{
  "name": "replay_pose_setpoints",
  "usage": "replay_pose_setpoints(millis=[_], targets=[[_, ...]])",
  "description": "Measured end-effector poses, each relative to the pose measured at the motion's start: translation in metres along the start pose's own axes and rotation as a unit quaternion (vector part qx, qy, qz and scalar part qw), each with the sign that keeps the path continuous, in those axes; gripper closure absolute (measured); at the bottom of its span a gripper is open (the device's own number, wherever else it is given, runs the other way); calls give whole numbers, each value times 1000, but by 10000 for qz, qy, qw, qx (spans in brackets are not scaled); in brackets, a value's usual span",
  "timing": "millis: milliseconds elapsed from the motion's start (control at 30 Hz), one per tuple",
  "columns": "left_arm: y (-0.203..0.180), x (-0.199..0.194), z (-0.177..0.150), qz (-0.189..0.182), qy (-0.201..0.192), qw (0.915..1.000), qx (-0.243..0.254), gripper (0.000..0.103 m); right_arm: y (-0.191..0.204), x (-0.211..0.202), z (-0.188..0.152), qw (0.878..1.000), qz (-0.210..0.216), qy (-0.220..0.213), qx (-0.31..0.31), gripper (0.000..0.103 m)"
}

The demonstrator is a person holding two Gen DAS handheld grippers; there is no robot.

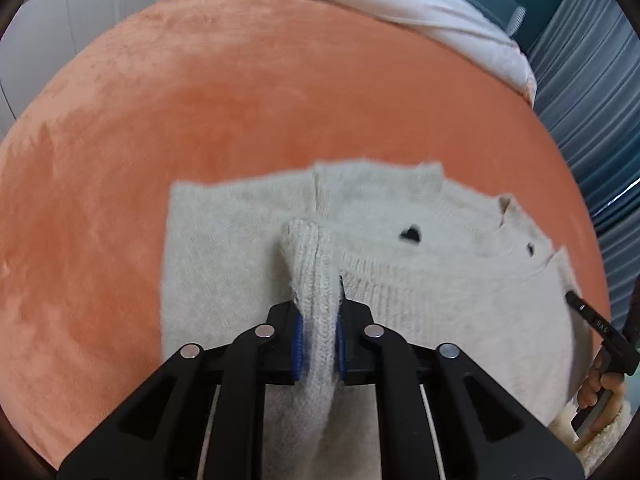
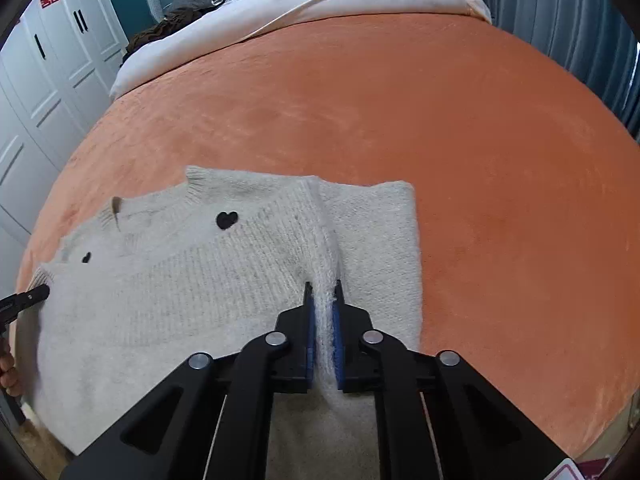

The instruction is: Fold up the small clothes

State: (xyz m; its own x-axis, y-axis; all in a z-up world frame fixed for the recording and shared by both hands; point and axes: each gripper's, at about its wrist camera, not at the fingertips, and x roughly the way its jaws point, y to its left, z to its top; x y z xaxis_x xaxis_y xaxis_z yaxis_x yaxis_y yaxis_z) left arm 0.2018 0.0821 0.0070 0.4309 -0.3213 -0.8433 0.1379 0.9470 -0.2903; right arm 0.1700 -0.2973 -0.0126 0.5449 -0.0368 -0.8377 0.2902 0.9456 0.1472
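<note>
A cream knit sweater (image 1: 420,280) with small black hearts lies on the orange blanket (image 1: 200,112), near its front edge. My left gripper (image 1: 319,308) is shut on a bunched ribbed fold of the sweater, pinched between its blue pads. My right gripper (image 2: 323,308) is shut on a raised fold of the same sweater (image 2: 180,280), to the right of a black heart (image 2: 227,220). The right gripper's tip also shows at the right edge of the left wrist view (image 1: 576,304). The left gripper's tip shows at the left edge of the right wrist view (image 2: 34,294).
The orange blanket (image 2: 440,120) covers a bed. A white duvet (image 2: 320,0) is bunched at the far end. White wardrobe doors (image 2: 48,72) stand to the left, and grey-blue curtains (image 1: 592,100) hang to the right.
</note>
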Motion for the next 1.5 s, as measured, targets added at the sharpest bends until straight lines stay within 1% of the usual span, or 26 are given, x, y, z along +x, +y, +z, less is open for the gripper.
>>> replay_pose_setpoints(millis=[67, 133, 200, 233, 267, 300, 333, 400, 467, 567, 633, 667, 700, 800, 900, 933, 1000, 1033, 1100, 1200, 1267, 1333, 1367, 1400, 1433, 1500], targets=[[-4, -35, 16, -193, -486, 9986, 38, 94, -6, -35, 13, 9976, 374, -524, 247, 97], [-5, -65, 35, -397, -890, 9952, -52, 94, -14, -74, 28, 9887, 829, -1092, 599, 97], [-3, -75, 51, -355, -1156, 9926, -138, 94, -20, -100, 37, 9797, 945, -1586, 785, 98], [0, -70, 56, -333, -1139, 9928, -135, 93, -24, -102, 40, 9774, 892, -1732, 823, 98], [3, -55, 60, -195, -1030, 9944, -149, 93, -29, -89, 43, 9794, 769, -1659, 859, 98], [9, -29, 60, -109, -734, 9970, -217, 93, -35, -65, 44, 9847, 596, -1370, 892, 98], [18, -4, 57, -21, -413, 9986, -328, 93, -41, -24, 40, 9914, 301, -857, 937, 98], [31, 52, 41, 307, 233, 9981, -489, 93, -48, 43, 23, 9956, -102, 98, 921, 98], [35, 57, 31, 244, -106, 9983, -519, 92, -45, 47, 19, 9968, -226, -46, 769, 98], [29, 41, 35, 187, -204, 9981, -545, 85, -40, 21, 29, 9959, -43, -228, 875, 95], [18, 13, 32, 517, -449, 9970, -347, 80, -31, -13, 26, 9952, -76, -614, 753, 89], [10, -4, 27, 738, -621, 9950, -278, 70, -20, -29, 21, 9947, -85, -782, 664, 88], [4, -21, 24, 807, -757, 9936, -234, 68, -7, -39, 15, 9948, -11, -855, 557, 88], [-38, -61, -8, 263, -1029, 9942, -151, 64, 64, -49, -19, 9948, 810, -612, -4, 88], [-77, -51, -48, -304, -644, 9974, -97, 64, 145, -31, -66, 9843, 1672, 71, -563, 96], [-89, -38, -62, -317, -412, 9986, -42, 64, 163, -24, -77, 9809, 1807, 215, -691, 99], [-91, -18, -78, -65, -102, 9999, -38, 66, 182, -13, -96, 9794, 1711, 369, -1009, 101], [-85, -12, -85, 61, -13, 9999, -94, 68, 178, -13, -98, 9808, 1601, 337, -1062, 103], [-66, -17, -93, 204, -97, 9997, -75, 75, 140, -17, -92, 9873, 1379, 295, -738, 103], [-37, -31, -106, 764, -149, 9969, 133, 75, 40, -28, -82, 9982, 558, 160, 144, 103], [-14, -33, -113, 509, -83, 9986, -106, 82, -28, -34, -87, 9978, 12, 159, 650, 103], [-7, -35, -119, 351, -137, 9989, -272, 85, -69, -39, -98, 9915, 559, 232, 1151, 103], [-10, -36, -119, 395, -171, 9987, -272, 85, -69, -42, -99, 9922, 452, 249, 1132, 103], [-14, -36, -120, 476, -204, 9983, -267, 85, -60, -46, -98, 9960, -10, 243, 863, 103], [-19, -38, -119, 533, -239, 9979, -285, 86, -49, -49, -98, 9974, -154, 200, 668, 103], [-22, -44, -119, 486, -254, 9979, -356, 83, -27, -59, -92, 9978, 14, 42, 666, 103]])
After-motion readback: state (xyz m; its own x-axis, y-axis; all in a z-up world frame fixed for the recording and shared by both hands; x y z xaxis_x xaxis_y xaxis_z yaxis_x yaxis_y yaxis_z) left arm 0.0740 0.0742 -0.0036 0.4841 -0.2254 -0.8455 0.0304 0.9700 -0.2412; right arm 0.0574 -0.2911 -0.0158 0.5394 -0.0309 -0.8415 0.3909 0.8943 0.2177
